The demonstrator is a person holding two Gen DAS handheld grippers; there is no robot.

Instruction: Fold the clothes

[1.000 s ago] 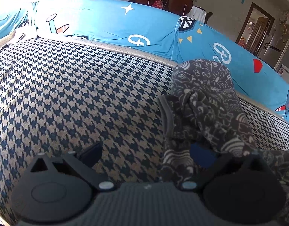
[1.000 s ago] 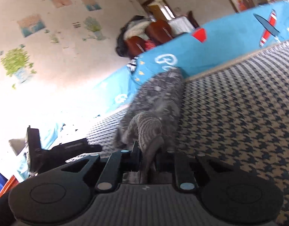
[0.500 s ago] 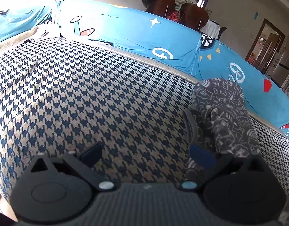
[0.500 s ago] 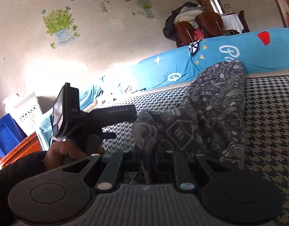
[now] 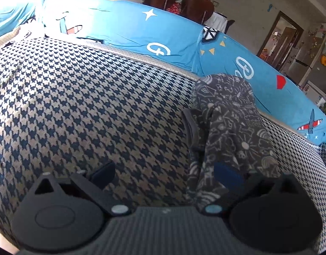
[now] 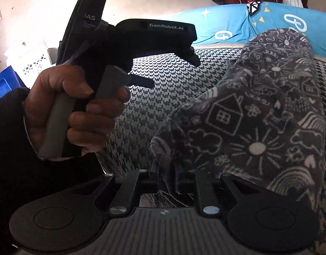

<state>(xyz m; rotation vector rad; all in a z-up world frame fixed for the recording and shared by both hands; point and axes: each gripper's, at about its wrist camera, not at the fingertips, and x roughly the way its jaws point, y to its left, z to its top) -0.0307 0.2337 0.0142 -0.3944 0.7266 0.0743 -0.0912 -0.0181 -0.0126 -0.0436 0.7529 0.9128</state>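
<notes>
The dark grey fleece garment printed with white doodles of houses, suns and rainbows (image 6: 258,114) lies in a long, bunched strip on the blue-and-tan houndstooth-covered sofa seat (image 5: 82,106), its far end near the bright blue cartoon-print backrest cover (image 5: 129,31). The right gripper (image 6: 166,176) has its fingers drawn narrow, pinching the near edge of the fleece and lifting it off the seat. The left gripper (image 5: 163,174) has its fingers spread wide with nothing gripped – one fingertip sits just beside the cloth, possibly brushing it, though the fisheye view makes that hard to settle. The garment seems gathered lengthwise at most; no flat, squared fold shows yet, so I judge the folding early, with smoothing and the crosswise folds left to do.
</notes>
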